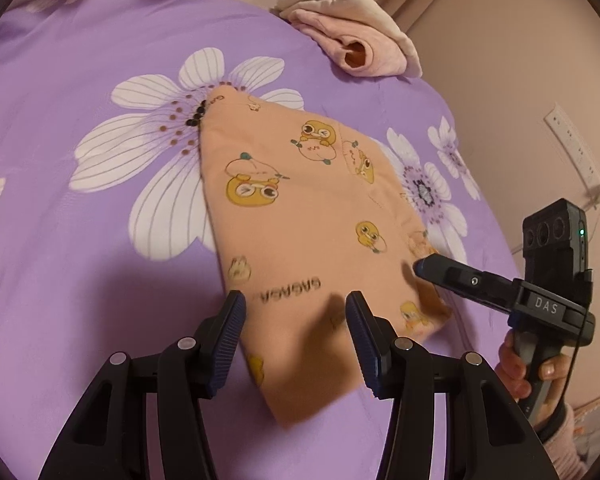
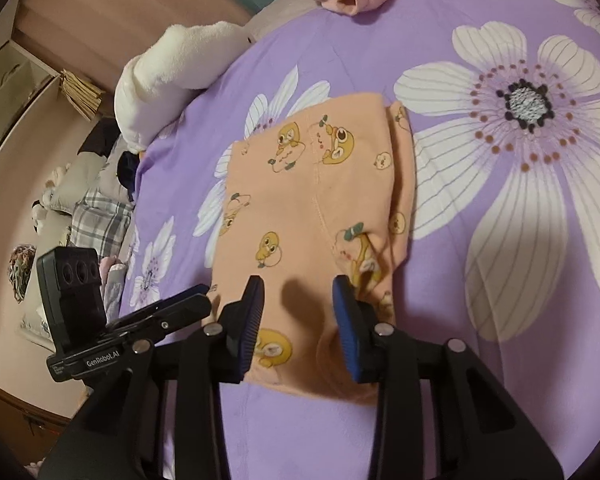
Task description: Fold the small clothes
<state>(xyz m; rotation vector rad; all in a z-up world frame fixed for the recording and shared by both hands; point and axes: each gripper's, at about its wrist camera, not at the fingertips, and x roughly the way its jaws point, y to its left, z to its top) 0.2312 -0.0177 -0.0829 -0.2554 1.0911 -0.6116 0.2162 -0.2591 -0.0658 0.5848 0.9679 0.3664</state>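
Bedspread (image 1: 60, 60) bare leftward; pink clothes (image 1: 352, 40) block far edge

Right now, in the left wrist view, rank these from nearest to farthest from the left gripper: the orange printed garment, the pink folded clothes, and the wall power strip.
1. Orange printed garment, spread directly under and ahead of the left gripper.
2. Pink folded clothes, at the bed's far edge, upper right.
3. Wall power strip, off the bed on the right wall.
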